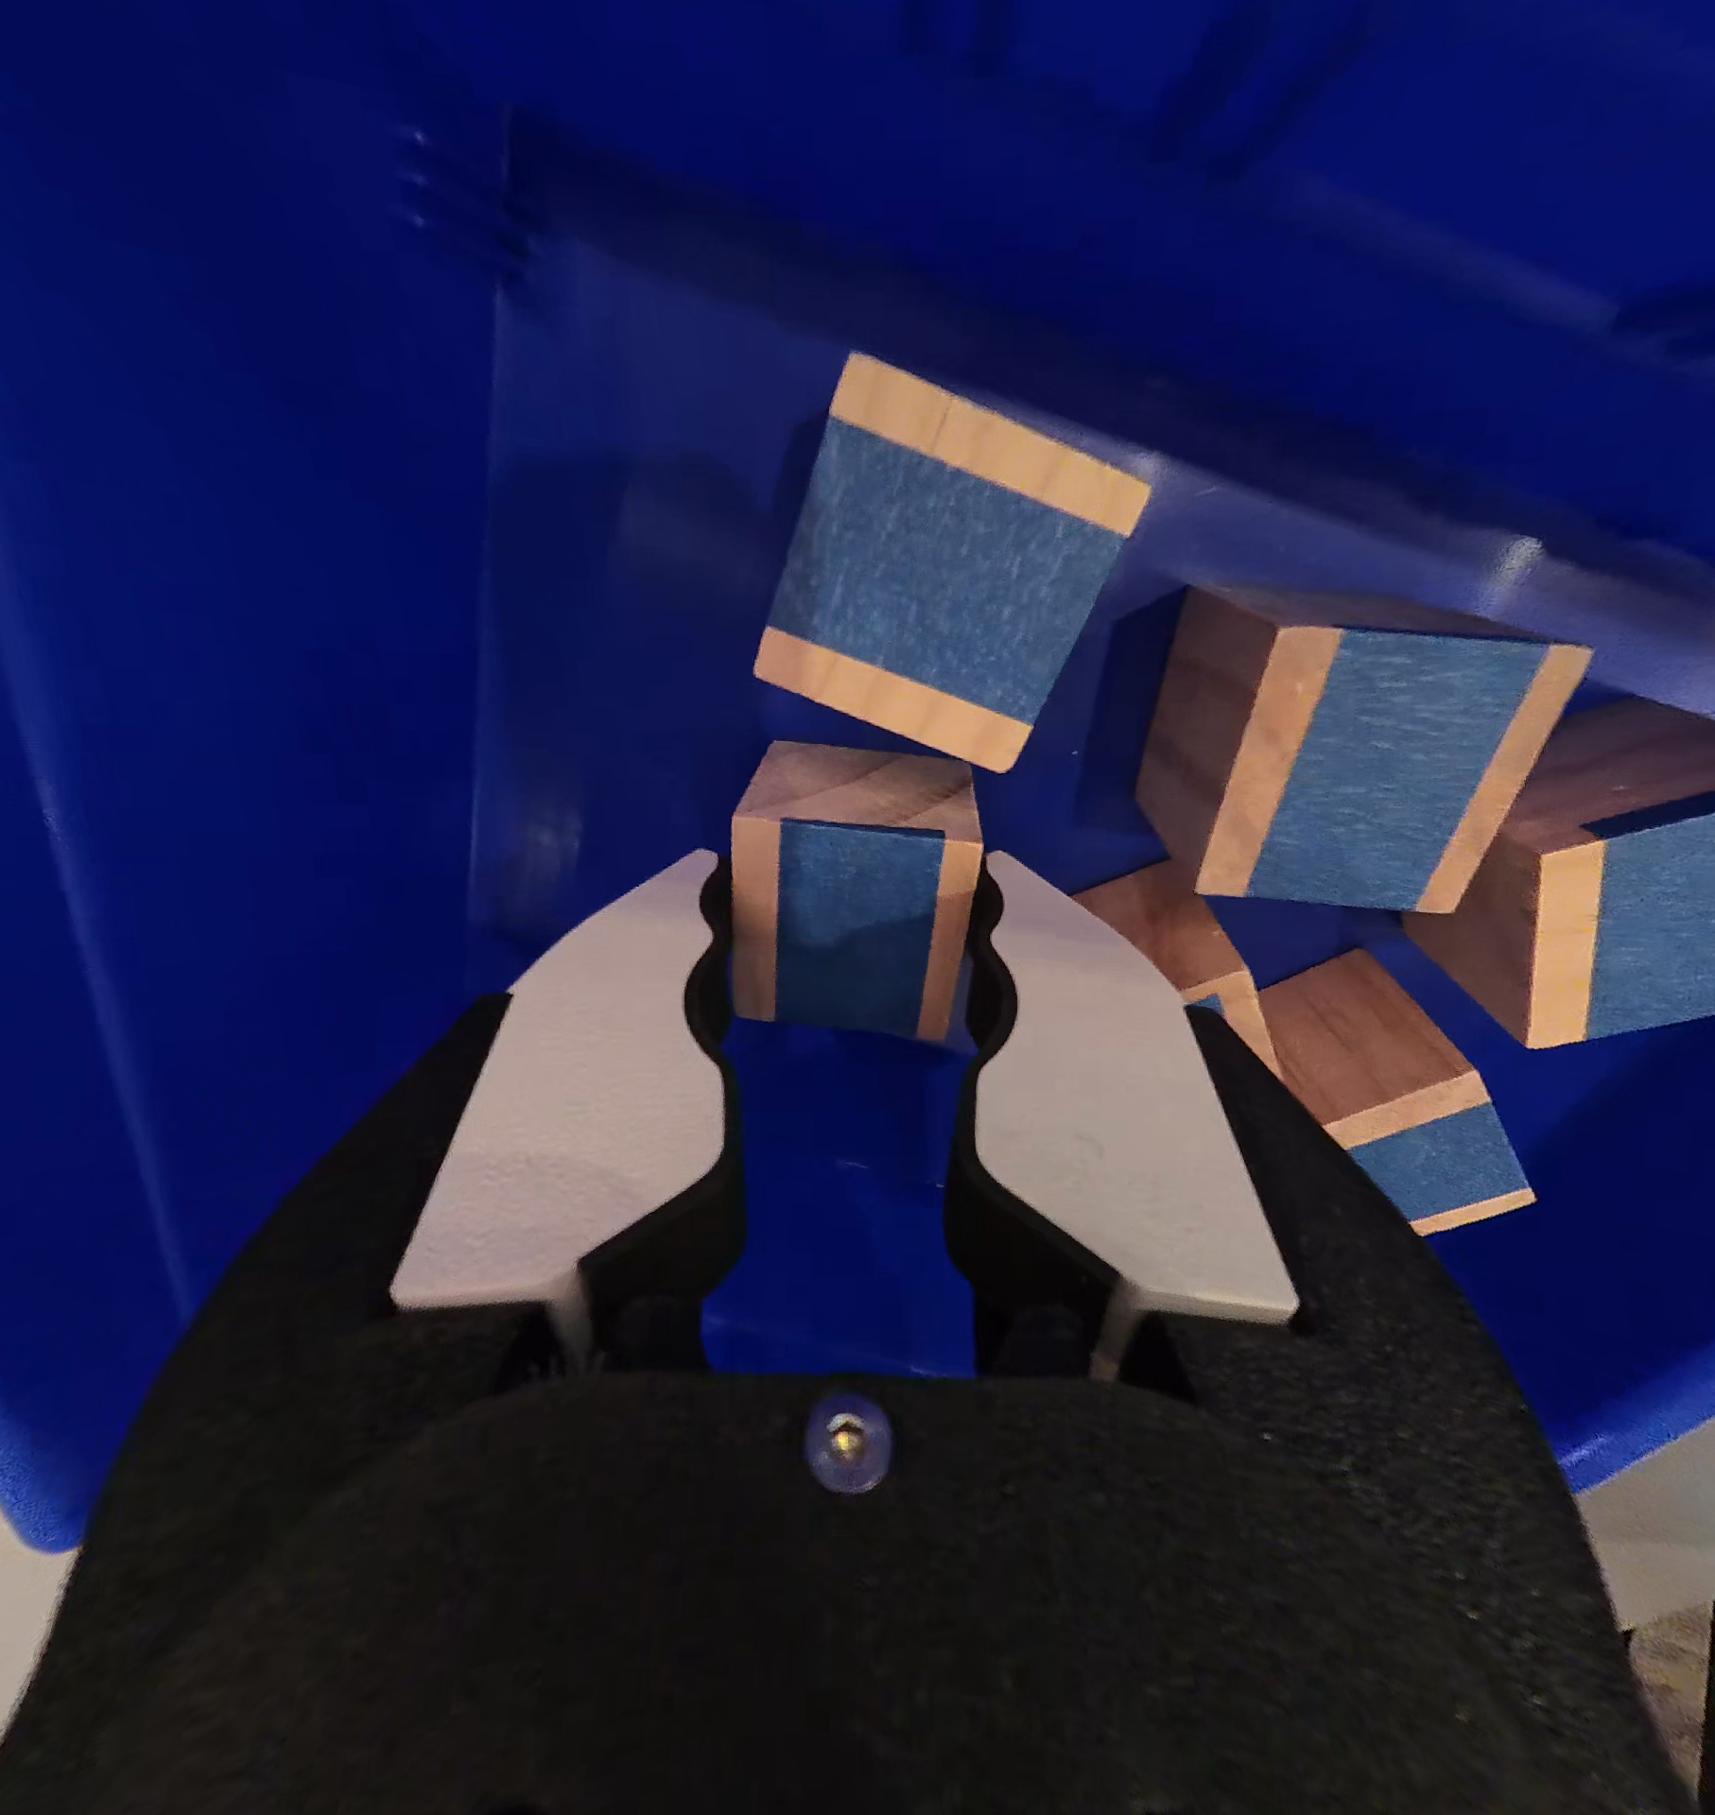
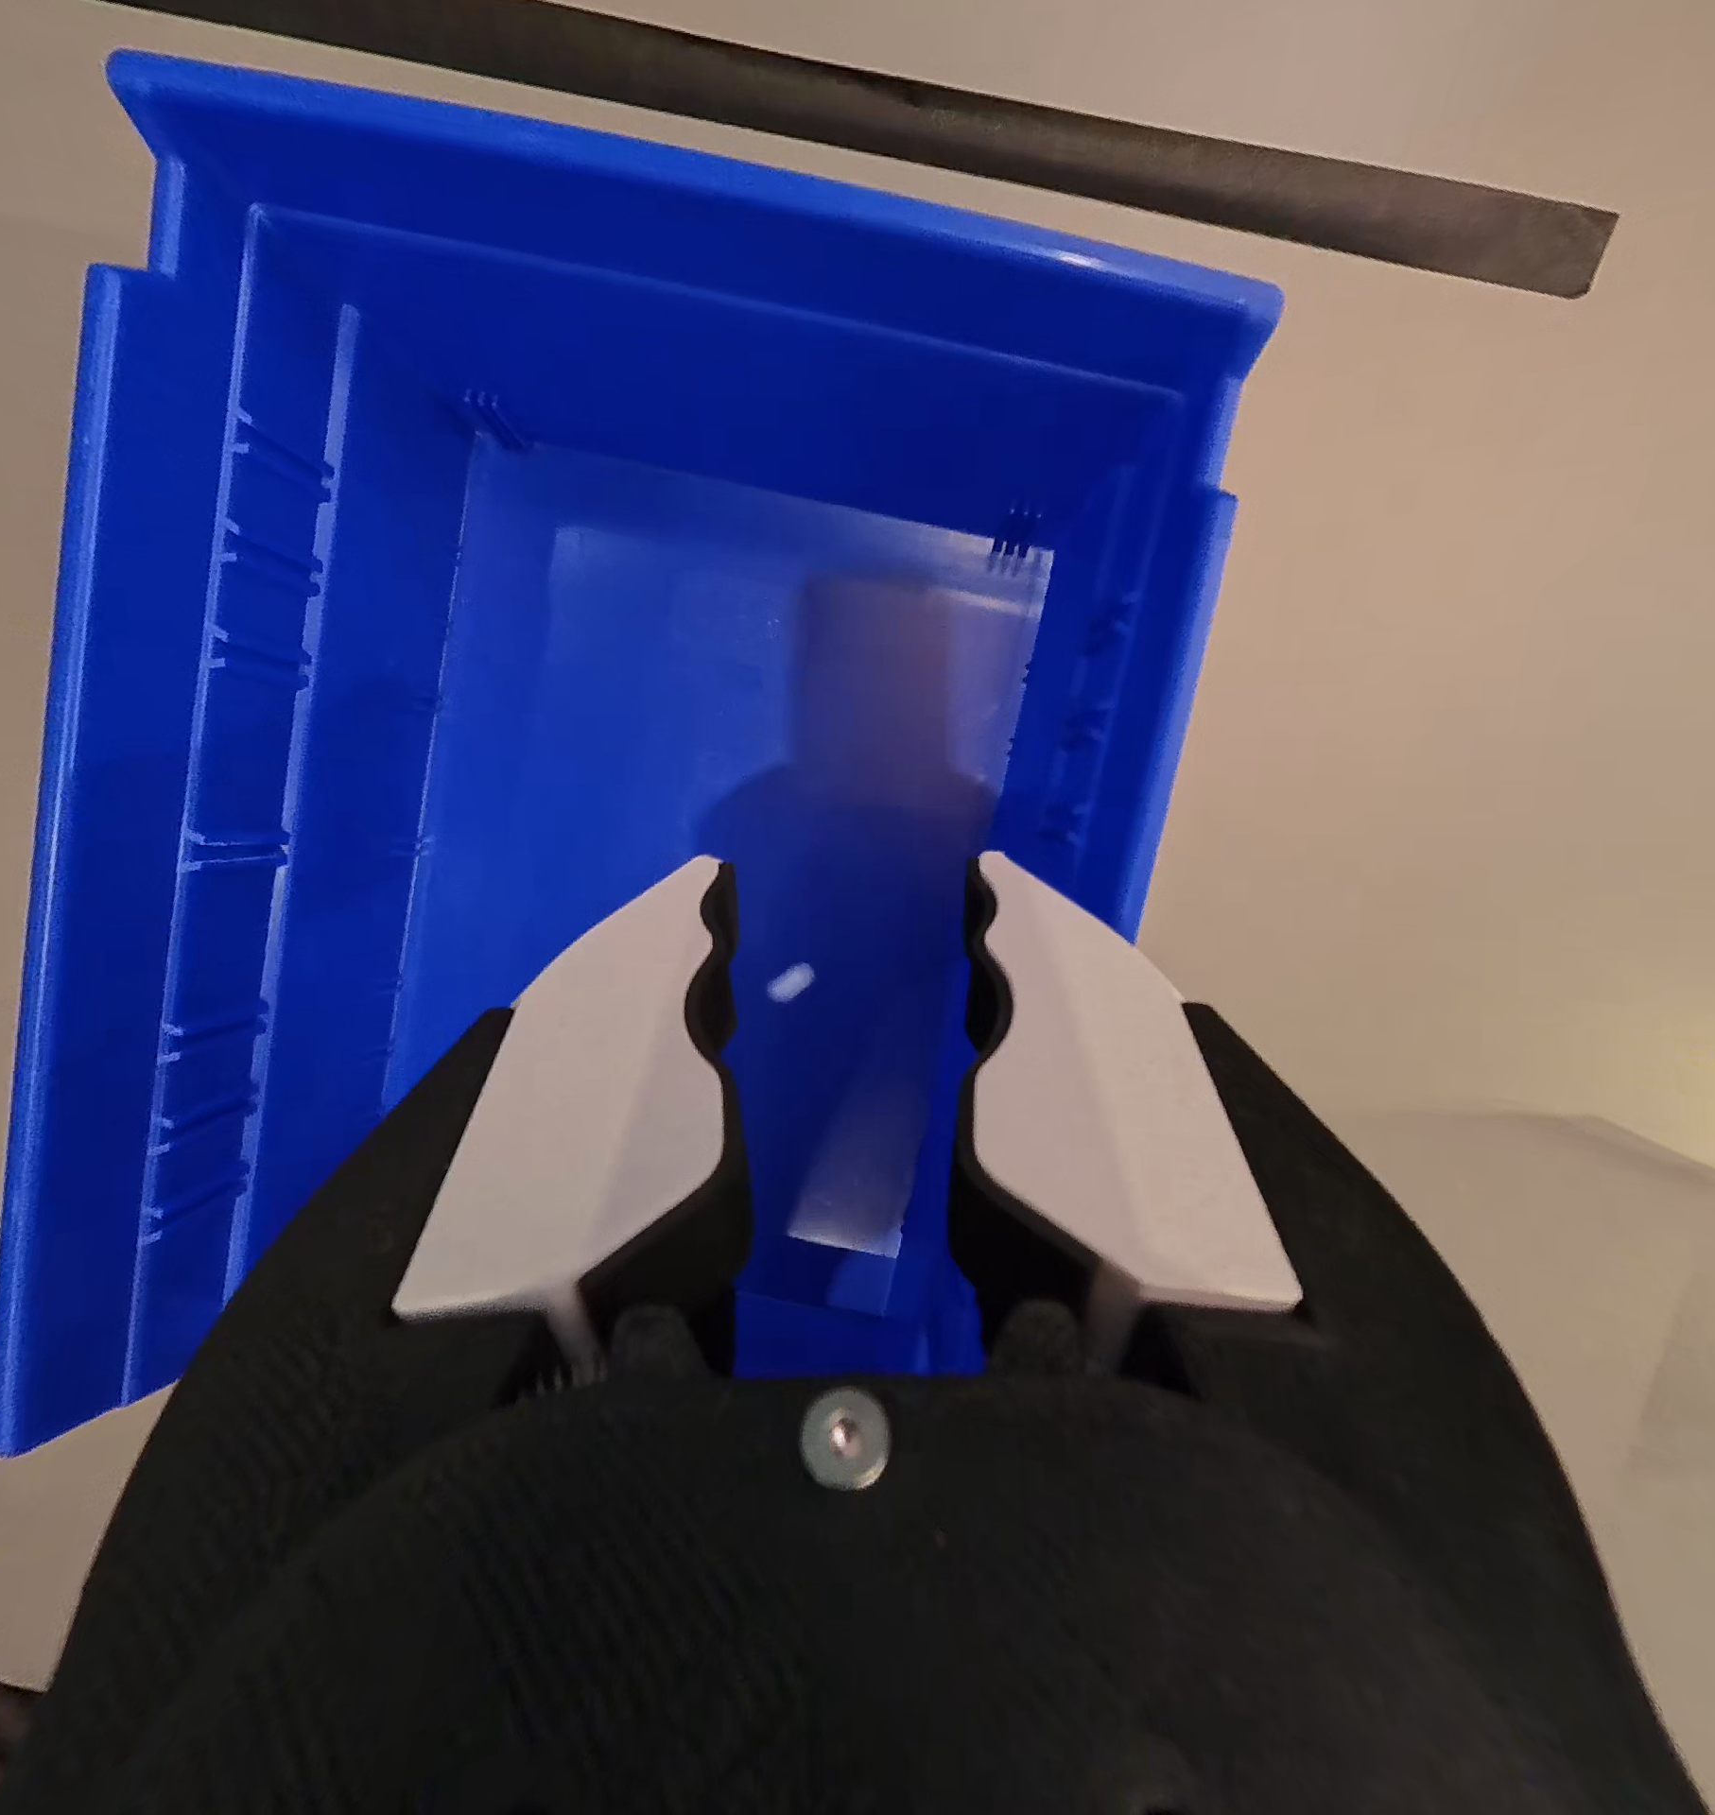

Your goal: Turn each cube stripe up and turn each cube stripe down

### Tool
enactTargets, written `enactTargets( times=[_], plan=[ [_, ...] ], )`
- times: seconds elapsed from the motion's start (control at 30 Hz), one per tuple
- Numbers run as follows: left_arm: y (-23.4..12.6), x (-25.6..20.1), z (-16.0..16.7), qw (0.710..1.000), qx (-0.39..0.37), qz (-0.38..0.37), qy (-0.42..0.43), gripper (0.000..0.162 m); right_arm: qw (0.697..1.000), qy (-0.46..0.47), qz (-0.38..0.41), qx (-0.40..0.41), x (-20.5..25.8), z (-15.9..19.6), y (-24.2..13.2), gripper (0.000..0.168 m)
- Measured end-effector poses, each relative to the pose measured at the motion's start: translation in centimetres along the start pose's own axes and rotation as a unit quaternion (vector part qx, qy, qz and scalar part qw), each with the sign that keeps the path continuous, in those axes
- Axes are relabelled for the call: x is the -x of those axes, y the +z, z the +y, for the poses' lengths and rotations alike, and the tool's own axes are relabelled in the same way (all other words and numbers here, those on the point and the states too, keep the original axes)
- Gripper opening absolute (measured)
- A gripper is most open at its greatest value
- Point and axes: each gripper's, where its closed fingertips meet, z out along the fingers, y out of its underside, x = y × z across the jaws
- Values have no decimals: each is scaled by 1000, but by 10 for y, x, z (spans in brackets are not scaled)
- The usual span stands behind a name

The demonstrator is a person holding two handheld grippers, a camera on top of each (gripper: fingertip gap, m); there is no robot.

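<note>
Five wooden cubes with blue tape stripes lie in a blue bin (image 1: 245, 589). The left gripper (image 1: 852, 874) pinches one cube (image 1: 854, 913) by its bare sides, probably so that it can be rotated; its stripe faces the camera. The other cubes (image 1: 952, 560) lie tumbled to its right. The right gripper (image 2: 849, 874) hangs parted, holding nothing, over a second blue bin (image 2: 637, 324) that holds no cubes.

A pale tabletop (image 2: 1423, 687) under dim warm light, with a dark strip (image 2: 1129, 187) along its far edge.

Wood cubes (image 1: 952, 560) w/ blue stripes, blue bin (image 1: 245, 589), grey-black tongs (image 1: 854, 923).
</note>
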Motion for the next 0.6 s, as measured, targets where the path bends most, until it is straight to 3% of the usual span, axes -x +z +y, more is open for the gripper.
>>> enactTargets(
  times=[0.27,0.4,0.5,0.6],
  plan=[
    [2,0,3,1000,18,-1,1,46,1000,-6,4,11,1,2,3,47],
    [-4,9,3,999,18,-38,12,46,1000,-9,6,9,2,0,3,47],
    [-28,19,-6,997,-29,-67,-8,45,1000,-7,15,-7,1,-6,-2,47],
    [-73,28,-25,987,-114,-110,-36,45,997,-14,49,-55,-1,-23,-21,43]
  ],
)
